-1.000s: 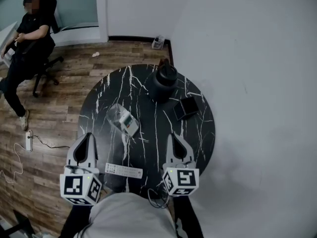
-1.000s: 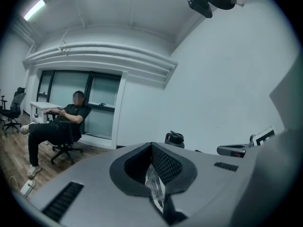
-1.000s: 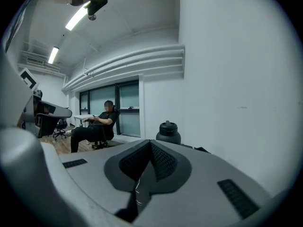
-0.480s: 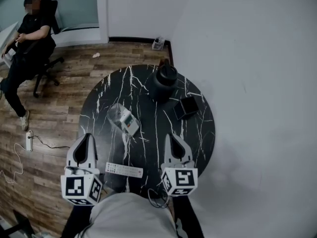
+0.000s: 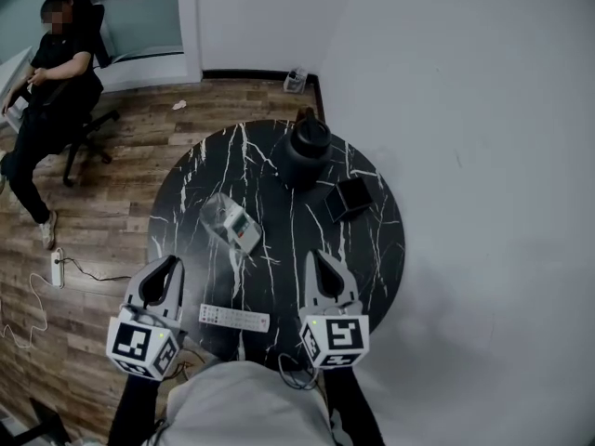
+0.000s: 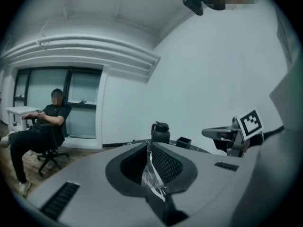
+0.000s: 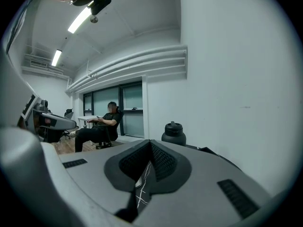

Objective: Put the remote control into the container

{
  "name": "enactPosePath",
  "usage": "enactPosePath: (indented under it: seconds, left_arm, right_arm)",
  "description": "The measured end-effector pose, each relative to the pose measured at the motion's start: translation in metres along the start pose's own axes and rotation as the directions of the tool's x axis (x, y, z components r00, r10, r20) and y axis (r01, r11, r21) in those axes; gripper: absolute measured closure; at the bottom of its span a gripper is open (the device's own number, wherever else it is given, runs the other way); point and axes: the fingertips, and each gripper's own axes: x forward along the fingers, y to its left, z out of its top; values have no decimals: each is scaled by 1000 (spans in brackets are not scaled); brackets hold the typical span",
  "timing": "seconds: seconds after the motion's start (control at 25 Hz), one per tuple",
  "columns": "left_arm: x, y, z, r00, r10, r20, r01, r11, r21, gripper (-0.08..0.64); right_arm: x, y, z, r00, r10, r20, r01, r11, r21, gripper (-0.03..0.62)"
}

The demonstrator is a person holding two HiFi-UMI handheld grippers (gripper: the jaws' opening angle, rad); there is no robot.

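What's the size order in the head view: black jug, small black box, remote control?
1. black jug
2. small black box
3. remote control: longer than the box but much thinner, and nearer the camera, so that pair is unsure.

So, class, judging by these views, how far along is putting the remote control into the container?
Nothing looks done yet: the remote control lies flat on the table near the person's edge, outside the clear container. Nothing is in hand: the left gripper and right gripper hover either side of it, both shut and empty. Still left: grasp it, carry it, drop it in.
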Motion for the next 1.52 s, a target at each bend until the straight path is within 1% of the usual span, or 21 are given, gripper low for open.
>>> enactPosePath:
  seconds: [0.08, 0.16, 0.2, 0.28, 0.36, 0.44, 0.56, 0.68, 0.8, 0.88, 0.96, 1.04, 1.12, 1.28, 1.36, 1.52]
  left_arm:
    - [3, -11, -13, 996, -82, -47, 85, 994, 67, 548]
    - [7, -27, -30, 979, -169, -113, 184, 973, 139, 532]
    - [9, -37, -40, 965, -216, -149, 240, 956, 168, 503]
    - [14, -58, -57, 927, -308, -216, 351, 914, 203, 445]
    - [19, -77, -72, 880, -385, -280, 449, 865, 223, 394]
    - [23, -96, -86, 830, -446, -335, 533, 812, 237, 368]
    - [26, -124, -113, 748, -519, -414, 641, 728, 244, 303]
    - [27, -144, -141, 661, -561, -498, 725, 648, 233, 250]
    - [25, -161, -162, 580, -594, -558, 790, 577, 206, 230]
    - [23, -168, -173, 534, -606, -590, 821, 537, 192, 227]
    - [23, -172, -183, 501, -600, -624, 842, 504, 192, 227]
    - [22, -176, -193, 473, -592, -652, 858, 478, 189, 227]
    - [21, -179, -201, 449, -588, -673, 871, 457, 182, 227]
    - [21, -183, -218, 416, -554, -721, 889, 417, 192, 227]
    - [20, -186, -227, 402, -541, -739, 893, 410, 185, 227]
    - [24, -188, -245, 389, -505, -770, 892, 417, 177, 227]
  right_arm:
    - [-1, -1, 0, 1000, -1, 3, 1, 1000, 3, 588]
    - [-3, -3, 0, 1000, -7, 3, 7, 1000, 6, 588]
    - [-4, -4, 0, 1000, -11, 2, 11, 1000, 7, 588]
    - [-6, -6, 0, 1000, -18, 3, 18, 1000, 6, 588]
    - [-9, -8, 0, 1000, -27, 4, 27, 1000, 7, 588]
    - [-13, -11, -1, 999, -40, 5, 40, 999, 8, 588]
    - [-20, -15, -3, 998, -63, 4, 63, 998, 15, 588]
    - [-28, -19, -3, 997, -81, 13, 80, 996, 25, 588]
    - [-37, -25, -8, 994, -106, 1, 105, 994, 30, 588]
    - [-43, -30, -9, 992, -126, -2, 126, 992, 31, 588]
    - [-49, -34, -12, 989, -145, -8, 145, 989, 32, 588]
    - [-55, -39, -15, 987, -161, -15, 161, 986, 34, 588]
    - [-60, -43, -15, 985, -172, -15, 173, 984, 36, 588]
    - [-66, -47, -14, 982, -190, -10, 190, 981, 37, 588]
    - [-69, -47, -14, 981, -195, -9, 195, 980, 36, 588]
    - [-73, -49, -14, 979, -203, -4, 203, 979, 32, 588]
